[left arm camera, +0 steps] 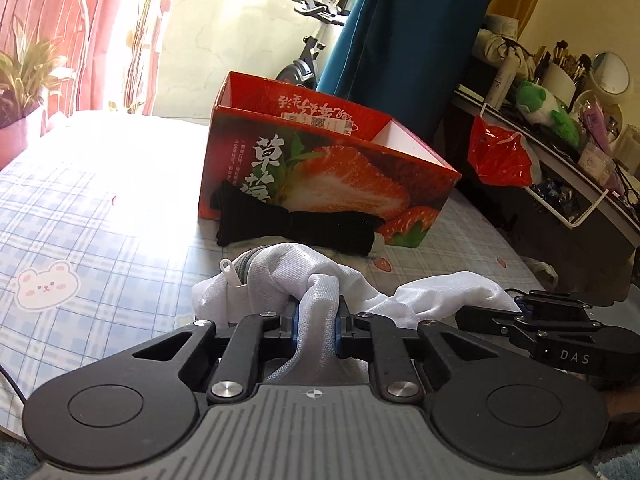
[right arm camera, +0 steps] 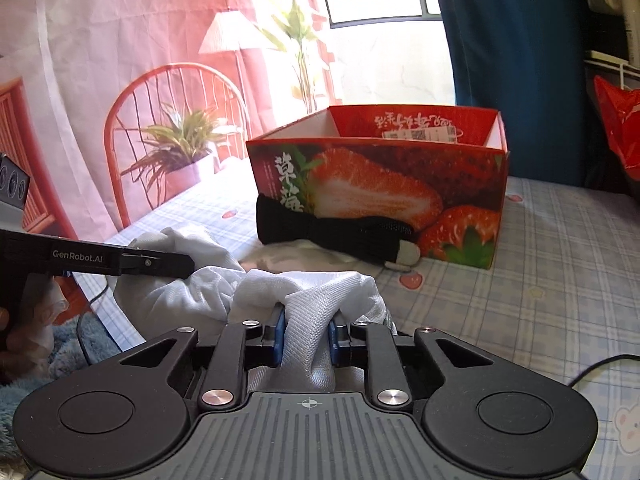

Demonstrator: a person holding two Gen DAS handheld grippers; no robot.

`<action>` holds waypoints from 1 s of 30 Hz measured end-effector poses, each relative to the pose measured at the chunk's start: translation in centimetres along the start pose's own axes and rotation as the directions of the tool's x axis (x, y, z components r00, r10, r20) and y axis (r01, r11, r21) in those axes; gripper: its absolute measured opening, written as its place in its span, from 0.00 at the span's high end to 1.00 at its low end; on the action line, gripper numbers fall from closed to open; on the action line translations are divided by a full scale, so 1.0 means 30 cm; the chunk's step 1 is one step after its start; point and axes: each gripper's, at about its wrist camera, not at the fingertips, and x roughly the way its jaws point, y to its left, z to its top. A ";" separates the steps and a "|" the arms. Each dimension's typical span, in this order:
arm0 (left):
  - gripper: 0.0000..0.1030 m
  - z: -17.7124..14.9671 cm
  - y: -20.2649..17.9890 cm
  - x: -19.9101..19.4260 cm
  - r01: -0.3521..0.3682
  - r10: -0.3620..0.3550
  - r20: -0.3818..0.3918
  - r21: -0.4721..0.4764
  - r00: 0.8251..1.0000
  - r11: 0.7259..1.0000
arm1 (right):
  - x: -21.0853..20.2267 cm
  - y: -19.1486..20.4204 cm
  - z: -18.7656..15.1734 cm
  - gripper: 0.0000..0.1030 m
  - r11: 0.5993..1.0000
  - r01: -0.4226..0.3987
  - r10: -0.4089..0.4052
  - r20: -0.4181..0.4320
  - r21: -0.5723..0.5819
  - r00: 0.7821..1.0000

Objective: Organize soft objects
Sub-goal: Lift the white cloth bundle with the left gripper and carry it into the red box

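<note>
A white mesh cloth (left arm camera: 304, 276) lies crumpled on the checked bed sheet (left arm camera: 80, 208), just in front of both grippers. My left gripper (left arm camera: 316, 332) is shut on a fold of its left part. My right gripper (right arm camera: 306, 334) is shut on a fold of the white cloth (right arm camera: 320, 300) further right. A black knitted piece (left arm camera: 296, 224) lies stretched along the foot of the red strawberry box (left arm camera: 332, 168), beyond the cloth. The box is open at the top and its inside shows white walls. In the right wrist view the black piece (right arm camera: 332, 232) and the strawberry box (right arm camera: 380, 184) sit straight ahead.
A dark side table (left arm camera: 560, 184) crowded with bottles, a green plush toy (left arm camera: 548, 110) and a red plastic bag (left arm camera: 500, 156) stands right of the bed. A blue curtain (left arm camera: 400, 28) hangs behind the box. A printed backdrop (right arm camera: 120, 60) hangs at the left.
</note>
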 end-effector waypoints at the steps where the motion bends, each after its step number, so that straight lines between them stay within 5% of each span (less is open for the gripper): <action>1: 0.85 0.000 -0.004 0.000 -0.001 0.001 0.002 0.004 1.000 1.000 | -0.001 -0.001 0.000 0.83 1.000 0.000 0.000 0.003 0.002 1.000; 15: 0.85 0.038 -0.005 -0.035 0.012 -0.014 0.051 0.034 0.999 0.999 | -0.040 0.012 0.055 0.89 1.000 -0.004 0.004 0.057 0.002 0.998; 30: 0.85 0.335 -0.070 -0.077 0.023 -0.043 0.157 0.125 0.987 0.992 | -0.070 -0.027 0.348 0.89 0.995 0.017 0.001 0.177 -0.102 0.984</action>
